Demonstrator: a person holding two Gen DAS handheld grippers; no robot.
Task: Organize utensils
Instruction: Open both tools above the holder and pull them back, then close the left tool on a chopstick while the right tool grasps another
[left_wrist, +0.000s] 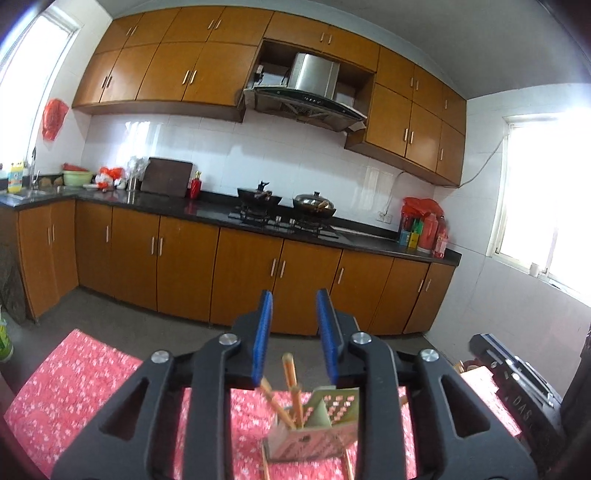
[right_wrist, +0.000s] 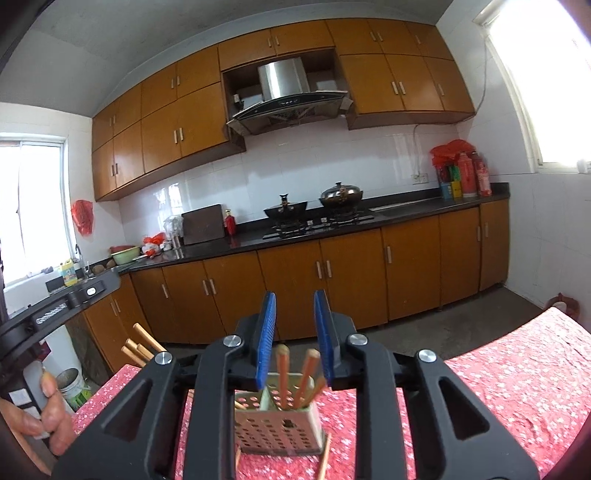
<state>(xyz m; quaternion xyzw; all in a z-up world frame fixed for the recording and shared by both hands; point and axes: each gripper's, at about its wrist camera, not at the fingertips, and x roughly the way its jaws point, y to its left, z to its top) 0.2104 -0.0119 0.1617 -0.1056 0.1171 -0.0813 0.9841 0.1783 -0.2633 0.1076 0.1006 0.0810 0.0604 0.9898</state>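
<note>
- The left gripper (left_wrist: 294, 306), black-armed with blue ribbed pads, hangs above the table with its jaws spread and nothing between them.
- The right gripper (right_wrist: 294, 306), of the same make, also stands with its jaws apart, holding nothing.
- Below both, a perforated, pale metal utensil holder (right_wrist: 279, 424) stands on a red floral tablecloth (right_wrist: 517, 387); a few brown wooden chopsticks (right_wrist: 283, 373) lean upright inside it.
- In the left wrist view the holder (left_wrist: 314, 428) appears from a corner, and its chopsticks (left_wrist: 291, 380) rise between the gripper's arms; more sticks lie on the cloth (left_wrist: 74, 387) beside its base.
- Only the right wrist view shows a bunch of loose chopstick ends (right_wrist: 142, 345) jutting up at the far left, above the table edge; what holds them is hidden.
- That same view alone shows the person's left hand (right_wrist: 44, 413) on a handle at the lower left, with the dark body of the other device above it.
- Only the left wrist view shows the dark body of the right-hand device (left_wrist: 517, 384) at its right edge.
- Both views take in the orange-brown kitchen cabinets (right_wrist: 295, 273), a steel range hood (right_wrist: 284, 85), and two dark pans on the stove (right_wrist: 321, 206).
</note>
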